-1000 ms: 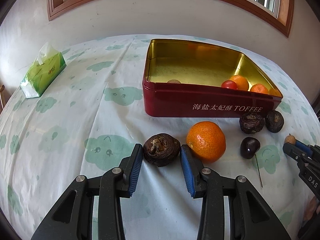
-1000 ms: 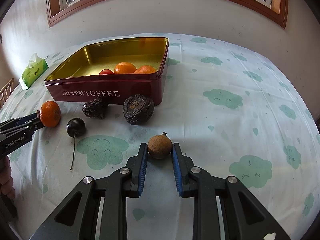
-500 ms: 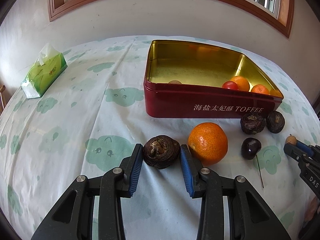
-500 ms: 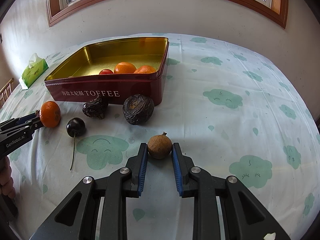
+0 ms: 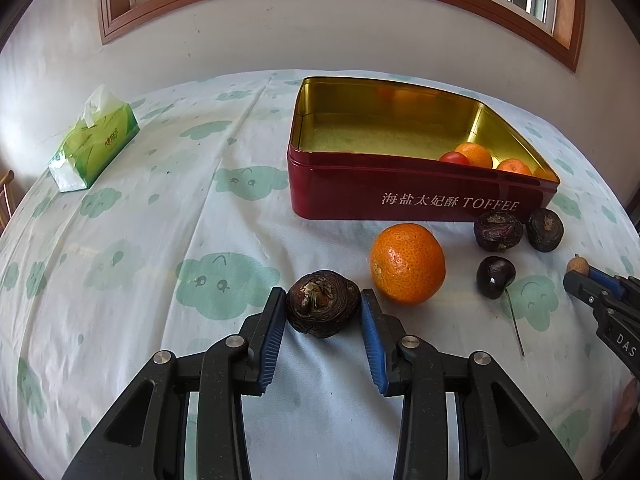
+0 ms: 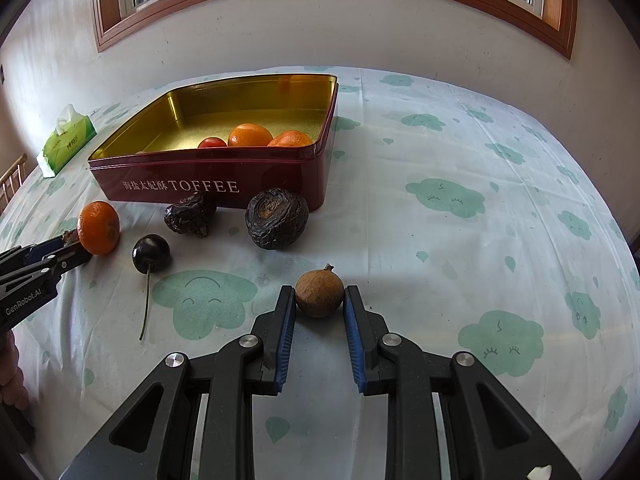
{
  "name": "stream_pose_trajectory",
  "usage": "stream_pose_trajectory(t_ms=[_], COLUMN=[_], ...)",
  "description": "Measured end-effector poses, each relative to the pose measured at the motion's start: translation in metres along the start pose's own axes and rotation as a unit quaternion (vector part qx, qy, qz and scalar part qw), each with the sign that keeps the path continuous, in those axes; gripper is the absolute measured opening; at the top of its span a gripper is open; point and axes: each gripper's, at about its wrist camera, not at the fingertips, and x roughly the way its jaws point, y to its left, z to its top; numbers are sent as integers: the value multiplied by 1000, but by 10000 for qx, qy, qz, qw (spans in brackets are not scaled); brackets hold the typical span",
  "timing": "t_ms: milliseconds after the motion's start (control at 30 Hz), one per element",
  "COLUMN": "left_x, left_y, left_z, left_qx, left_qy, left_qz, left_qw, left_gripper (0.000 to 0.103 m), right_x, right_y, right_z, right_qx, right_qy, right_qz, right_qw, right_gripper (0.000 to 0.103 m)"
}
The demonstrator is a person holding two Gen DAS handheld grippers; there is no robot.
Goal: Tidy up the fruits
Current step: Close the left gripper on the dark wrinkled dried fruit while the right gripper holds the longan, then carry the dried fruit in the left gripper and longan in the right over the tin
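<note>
Now both claws clamp fruit, the left gripper (image 5: 323, 305) on a wrinkled passion fruit (image 5: 322, 304), the right gripper (image 6: 320, 299) on a longan (image 6: 319, 294); either round fruit could slip free when lifted toward the far tin (image 6: 224, 178).

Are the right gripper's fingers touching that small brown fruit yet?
Touching: in the right wrist view both blue pads of the right gripper sit against the small brown fruit.

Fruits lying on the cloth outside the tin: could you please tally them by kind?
Mandarin: 1
Wrinkled dark fruit: 3
Dark cherry: 1
Tan round fruit: 1
Total: 6
</note>
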Motion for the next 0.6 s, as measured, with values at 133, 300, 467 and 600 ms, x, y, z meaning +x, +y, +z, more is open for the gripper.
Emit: stream_pose_trajectory(t_ms=[133, 300, 467, 600], left_x=[-1, -1, -1, -2], left_y=[0, -1, -1, -2], left_z=[-2, -2, -2, 0], left_qx=[7, 23, 5, -5], left_qy=[-3, 1, 3, -16], left_qz=[-2, -1, -25, -49], left_qw=[10000, 10000, 10000, 10000], left_gripper=[38, 38, 38, 38], right_x=[0, 0, 0, 0], right_y=[0, 0, -1, -2], right_z=[0, 0, 2, 4], right_qx=[-4, -12, -41, -31], right_qy=[-1, 0, 28, 82], right_qz=[-5, -14, -28, -5], right_qw=[10000, 10000, 10000, 10000], right_gripper=[23, 23, 23, 23])
